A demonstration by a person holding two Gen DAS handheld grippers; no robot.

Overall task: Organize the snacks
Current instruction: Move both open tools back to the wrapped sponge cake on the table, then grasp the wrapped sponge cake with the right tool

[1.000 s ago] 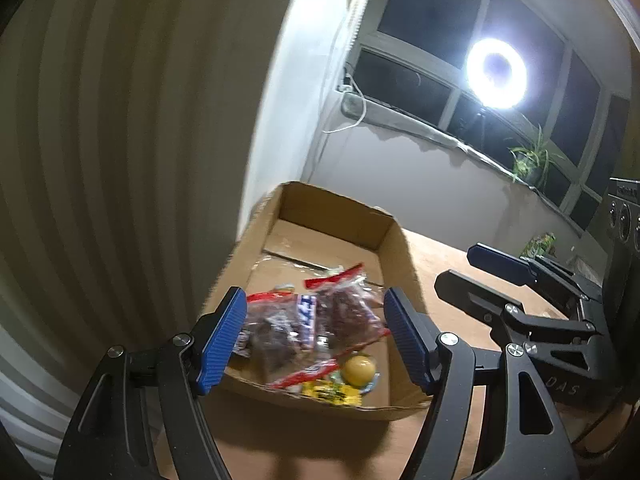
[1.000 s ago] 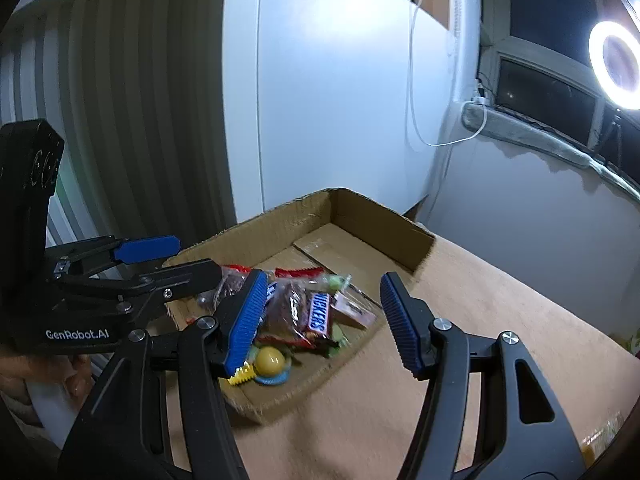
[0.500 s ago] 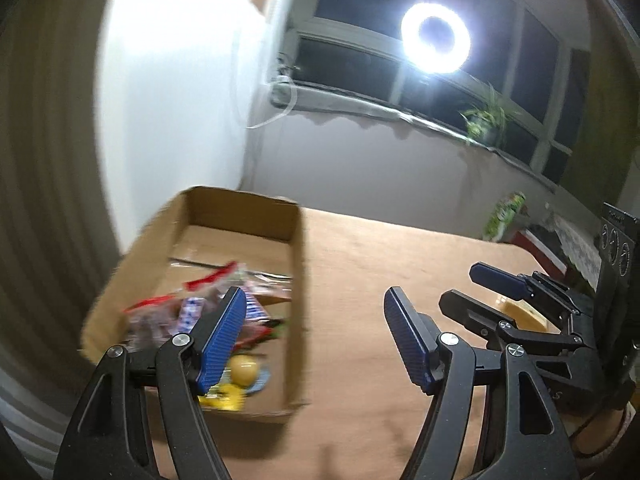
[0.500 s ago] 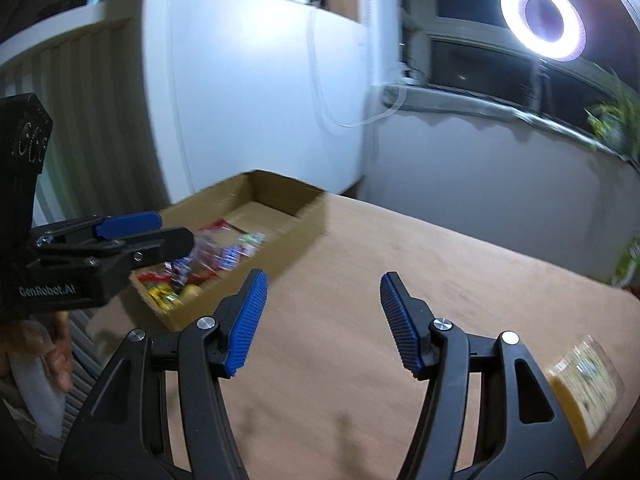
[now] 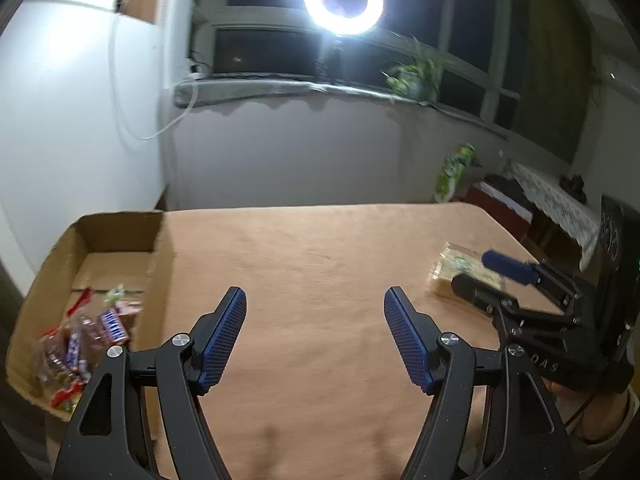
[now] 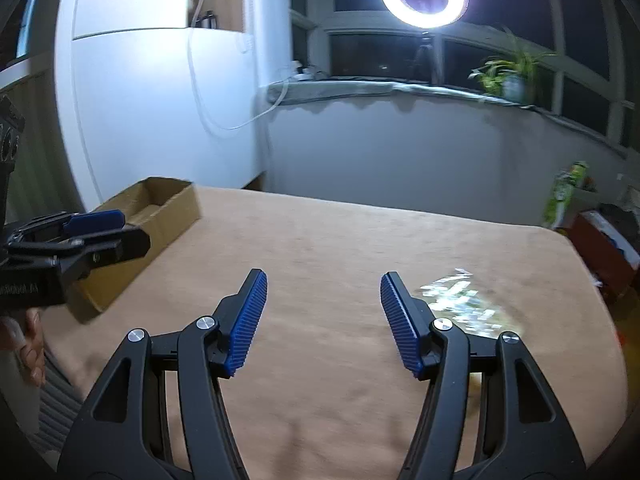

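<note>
**Both grippers empty over the bench**

My left gripper (image 5: pixel 314 334) gapes with nothing in it. My right gripper (image 6: pixel 322 320), jaws just widening, holds nothing. Beyond it lies a clear snack packet (image 6: pixel 464 304); farther left, the cardboard box (image 5: pixel 120 236) keeps the other snacks (image 5: pixel 80 340).

Bare tabletop (image 5: pixel 312 264) between cardboard box (image 5: pixel 120 232) and clear packet (image 6: pixel 464 304).

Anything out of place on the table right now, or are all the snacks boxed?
One clear packet lies alone on the table, far right of the box that holds the other snacks. Both tongs, left and right, are open and empty.
</note>
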